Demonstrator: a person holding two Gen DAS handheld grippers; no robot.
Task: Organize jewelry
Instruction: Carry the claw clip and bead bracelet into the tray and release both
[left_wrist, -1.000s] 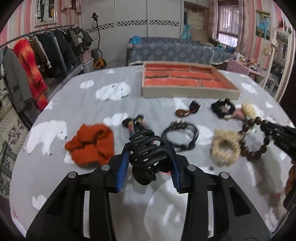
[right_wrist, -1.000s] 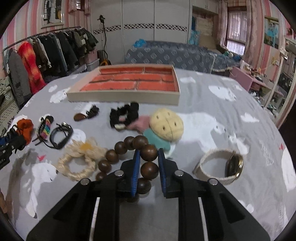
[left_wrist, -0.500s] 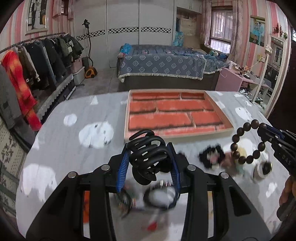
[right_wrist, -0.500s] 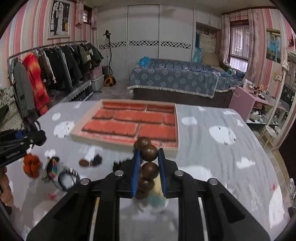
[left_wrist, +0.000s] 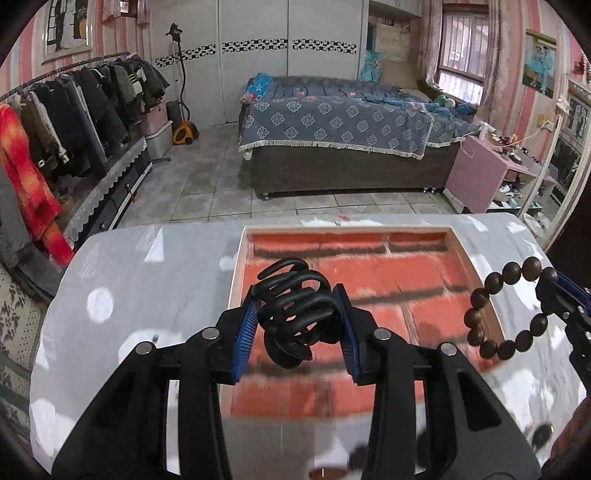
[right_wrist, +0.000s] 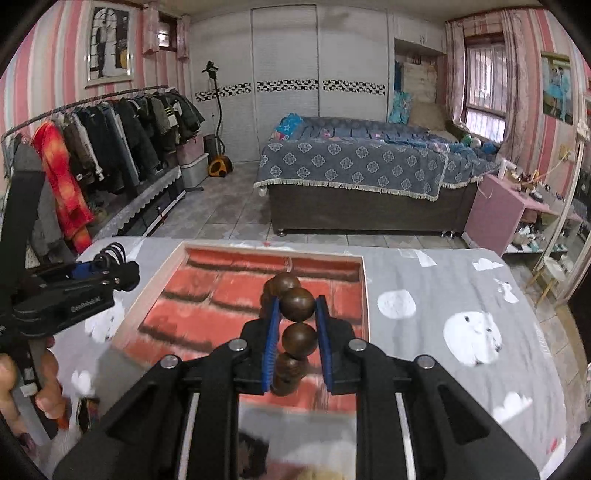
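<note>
A black plastic claw hair clip (left_wrist: 293, 314) is being squeezed by the left gripper (left_wrist: 295, 325). A brown wooden bead bracelet (right_wrist: 295, 325) is being pinched by the right gripper (right_wrist: 295, 332). Both are being held over the red brick-pattern tray (left_wrist: 436, 291).

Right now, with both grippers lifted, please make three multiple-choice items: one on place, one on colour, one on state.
1. Where is the tray relative to the left gripper?
A. below and ahead of it
B. on the floor
C. on the bed

2. What colour is the hair claw?
A. white
B. black
C. orange

3. How is the bead bracelet?
A. lying in the tray
B. lying on the tablecloth
C. clamped in the right gripper

Answers: 1 A, its red compartments lie under the jaws in the left view; 2 B, all prongs are black; 3 C, the blue pads pinch the beads and the loop hangs in the air.
</note>
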